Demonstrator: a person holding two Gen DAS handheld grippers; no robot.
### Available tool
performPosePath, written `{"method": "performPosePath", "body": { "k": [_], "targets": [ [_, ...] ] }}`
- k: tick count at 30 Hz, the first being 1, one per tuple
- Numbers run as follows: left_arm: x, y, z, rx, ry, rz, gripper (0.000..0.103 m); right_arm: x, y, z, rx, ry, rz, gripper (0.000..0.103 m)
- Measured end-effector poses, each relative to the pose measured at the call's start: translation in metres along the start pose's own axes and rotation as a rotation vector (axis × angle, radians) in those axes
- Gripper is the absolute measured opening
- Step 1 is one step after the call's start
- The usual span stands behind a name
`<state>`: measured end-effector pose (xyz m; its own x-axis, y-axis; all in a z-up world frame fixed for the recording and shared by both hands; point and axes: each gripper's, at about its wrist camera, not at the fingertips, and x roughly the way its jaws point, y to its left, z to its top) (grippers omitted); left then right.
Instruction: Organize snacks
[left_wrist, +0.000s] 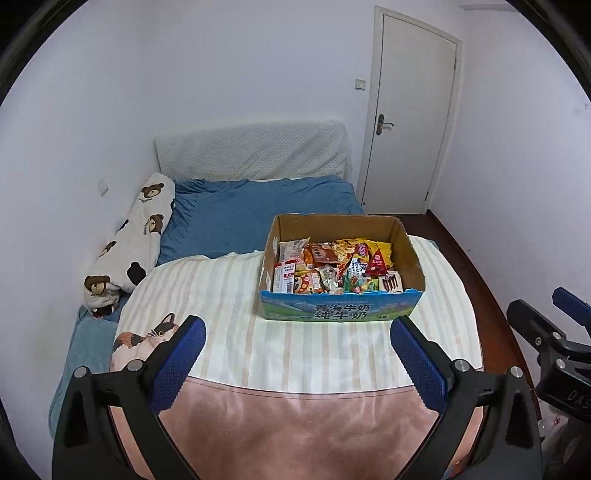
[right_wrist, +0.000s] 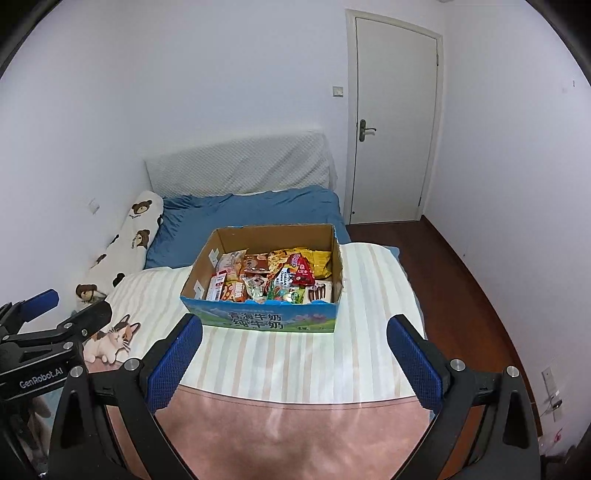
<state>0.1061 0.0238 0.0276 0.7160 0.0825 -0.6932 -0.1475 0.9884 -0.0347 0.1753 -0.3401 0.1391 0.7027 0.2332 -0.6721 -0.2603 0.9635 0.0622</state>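
An open cardboard milk box (left_wrist: 338, 312) with a blue printed front stands on a striped blanket (left_wrist: 236, 295) on the bed. It holds several snack packets (left_wrist: 332, 267), among them a red triangular pack (left_wrist: 377, 264) and yellow bags. The box also shows in the right wrist view (right_wrist: 266, 319), with the snacks (right_wrist: 273, 275) inside. My left gripper (left_wrist: 297, 363) is open and empty, held above the blanket in front of the box. My right gripper (right_wrist: 295, 362) is open and empty, also short of the box. Each gripper shows at the edge of the other's view.
A bear-print bolster (left_wrist: 129, 243) lies along the left wall. A blue sheet (left_wrist: 243, 214) and a white padded headboard (left_wrist: 251, 151) are behind the box. A closed white door (left_wrist: 410, 110) and dark wood floor (right_wrist: 461, 280) are at the right. A cat print (right_wrist: 110, 341) marks the blanket's left.
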Motion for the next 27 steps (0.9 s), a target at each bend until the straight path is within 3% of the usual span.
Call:
{"method": "performPosePath", "body": {
  "k": [13,27],
  "targets": [
    [0.029,-0.007,0.006,0.013,-0.012,0.042,0.103,0.038,-0.006,0.005,0.028,0.012,-0.039,0.103],
    [0.095,-0.014,0.031,0.013,0.053,0.053,0.103,0.112,-0.013,0.022,0.071,0.068,-0.064,0.103]
  ]
}}
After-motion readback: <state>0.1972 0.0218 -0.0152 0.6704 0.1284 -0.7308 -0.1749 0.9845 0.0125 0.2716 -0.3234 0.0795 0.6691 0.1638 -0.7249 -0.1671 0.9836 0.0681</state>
